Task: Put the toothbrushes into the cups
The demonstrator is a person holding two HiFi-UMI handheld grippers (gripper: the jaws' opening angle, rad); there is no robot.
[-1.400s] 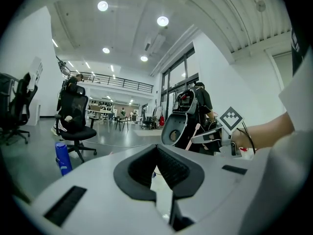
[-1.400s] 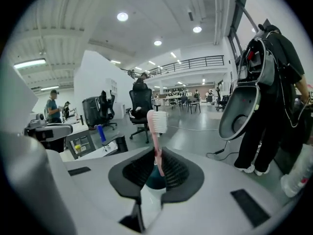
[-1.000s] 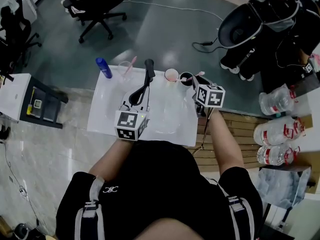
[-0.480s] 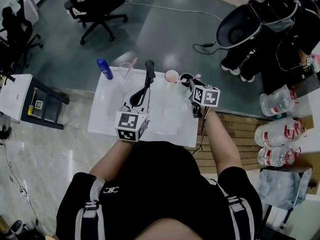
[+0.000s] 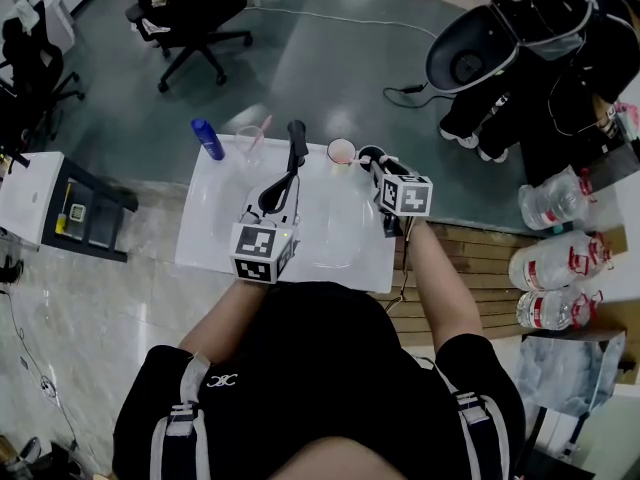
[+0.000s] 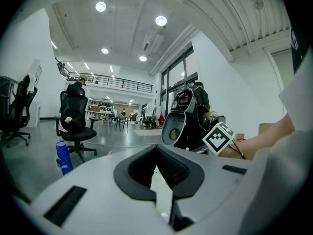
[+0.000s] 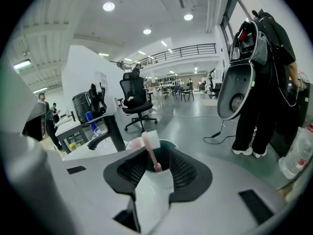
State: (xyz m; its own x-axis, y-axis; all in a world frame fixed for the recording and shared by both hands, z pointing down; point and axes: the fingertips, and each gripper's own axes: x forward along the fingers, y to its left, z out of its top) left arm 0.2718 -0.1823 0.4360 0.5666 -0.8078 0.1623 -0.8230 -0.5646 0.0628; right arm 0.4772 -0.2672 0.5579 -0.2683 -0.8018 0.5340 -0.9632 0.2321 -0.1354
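The big white flat desk (image 5: 215,233) holds all the things. The left hand-held gripper (image 5: 297,128) lies over the middle of the desk. Its jaws are together and hold nothing. The right hand-held gripper (image 7: 159,166) is at the desk's 1 o'clock corner. Its jaws have just been opening and now stand apart.

The dark round cup (image 7: 167,142) sits right in front of them. A small pink round cup (image 5: 342,151) is just beside it at 9 o'clock. A clear see-through cup (image 5: 249,140) with another pink toothbrush (image 5: 263,126) in it stands toward the desk's 11 o'clock corner.

The pink toothbrush with the white head (image 7: 151,153) stands in the dark cup, between the open jaws. The pads do not seem to press on it.

What could go wrong? The jaws are very near the toothbrush and the cup. If the right hand-held gripper pulls back crooked, a jaw could catch the handle and flip it out. It could also bump the dark cup over, or push it into the pink cup.

The toothbrush is long and thin and stands almost straight up. Its white head is on top and leans toward 11 o'clock in the right gripper view. Its bottom end is down in the cup.
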